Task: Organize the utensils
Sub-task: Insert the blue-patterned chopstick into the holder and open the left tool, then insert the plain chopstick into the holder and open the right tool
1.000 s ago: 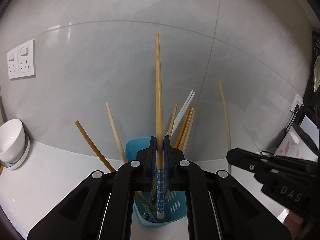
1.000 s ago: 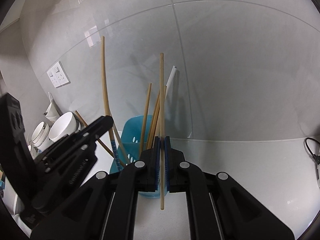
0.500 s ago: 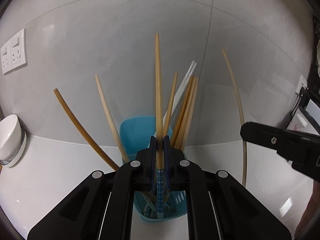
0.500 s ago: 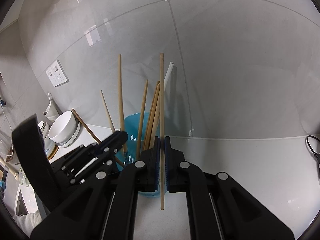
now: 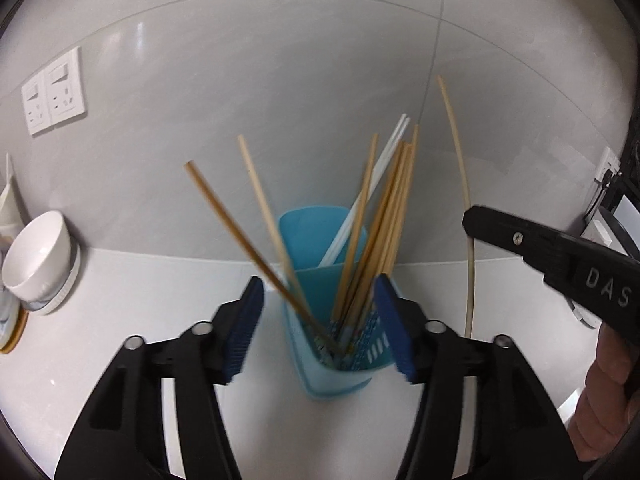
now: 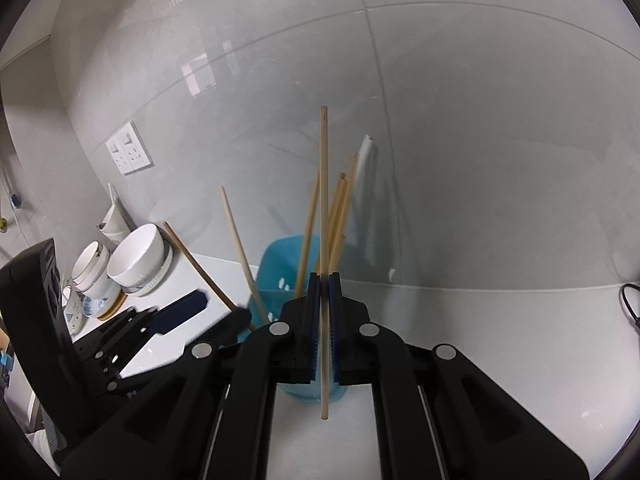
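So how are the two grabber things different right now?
The left gripper is open, its blue fingers just spread either side of the blue holder, gripping nothing. The right gripper is shut on a single wooden chopstick, held upright in front of the holder. The left one reaches over the holder's chopsticks; the right one waits beside it. Both are black with blue pads.

White counter (image 5: 140,280) bearing blue chopstick holder (image 5: 320,240), white bowl (image 5: 38,248).

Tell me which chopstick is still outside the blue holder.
The pale wooden chopstick clamped upright in the right gripper; its lower tip hangs over the counter, while the others stand inside the blue holder.
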`<state>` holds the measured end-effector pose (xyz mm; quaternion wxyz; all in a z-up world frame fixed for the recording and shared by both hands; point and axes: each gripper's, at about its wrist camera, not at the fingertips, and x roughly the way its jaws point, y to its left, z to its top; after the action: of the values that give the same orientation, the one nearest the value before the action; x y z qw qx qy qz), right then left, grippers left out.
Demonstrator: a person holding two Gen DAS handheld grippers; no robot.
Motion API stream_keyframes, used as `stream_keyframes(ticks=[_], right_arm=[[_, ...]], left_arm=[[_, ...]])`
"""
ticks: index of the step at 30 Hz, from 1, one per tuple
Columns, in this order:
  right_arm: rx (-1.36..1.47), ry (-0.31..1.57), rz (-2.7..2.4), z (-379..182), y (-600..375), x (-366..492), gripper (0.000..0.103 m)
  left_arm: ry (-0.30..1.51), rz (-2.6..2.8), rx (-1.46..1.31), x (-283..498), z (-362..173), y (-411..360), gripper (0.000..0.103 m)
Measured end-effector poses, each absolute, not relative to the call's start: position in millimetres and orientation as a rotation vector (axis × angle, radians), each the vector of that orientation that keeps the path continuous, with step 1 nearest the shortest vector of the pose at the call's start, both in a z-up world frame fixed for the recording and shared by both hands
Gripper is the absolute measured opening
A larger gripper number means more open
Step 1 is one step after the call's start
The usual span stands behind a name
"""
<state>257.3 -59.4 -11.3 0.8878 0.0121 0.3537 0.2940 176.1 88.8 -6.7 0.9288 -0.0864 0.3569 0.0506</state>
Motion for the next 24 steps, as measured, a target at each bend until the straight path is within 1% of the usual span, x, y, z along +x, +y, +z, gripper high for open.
stream_keyframes(ticks=[2,3,6,9,12,17,24], right_arm=[[0.037,0.720,0.625,-9.9,-57.4,256.8,0.004],[0.048,0.713,0.635,-9.5,-55.7,257.2,0.004],[0.068,0.705,0.649,-11.1,-50.9,259.8,0.004],[0.076,0.695,0.651,-15.1,-47.0,260.6,0.004],[0.083,0.680,0.650,-18.2,-41.9,261.4,0.004],[0.106,0.656,0.660,-26.8,-34.7,264.0,0.004],[0.091,0.668,0.654,-44.9,-25.4,263.9,0.004]], left_arm=[[0.758,0.117,-0.181,169.2,-6.9,93.7,0.069],[0.765,0.123,-0.181,167.0,-7.8,96.1,0.075],[0.777,0.151,-0.185,157.3,-10.8,105.8,0.087],[0.793,0.166,-0.200,151.3,-14.2,114.1,0.094],[0.799,0.178,-0.207,149.0,-21.3,117.3,0.097],[0.812,0.198,-0.212,149.5,-20.9,125.7,0.097],[0.826,0.209,-0.223,152.5,-23.8,136.8,0.097]])
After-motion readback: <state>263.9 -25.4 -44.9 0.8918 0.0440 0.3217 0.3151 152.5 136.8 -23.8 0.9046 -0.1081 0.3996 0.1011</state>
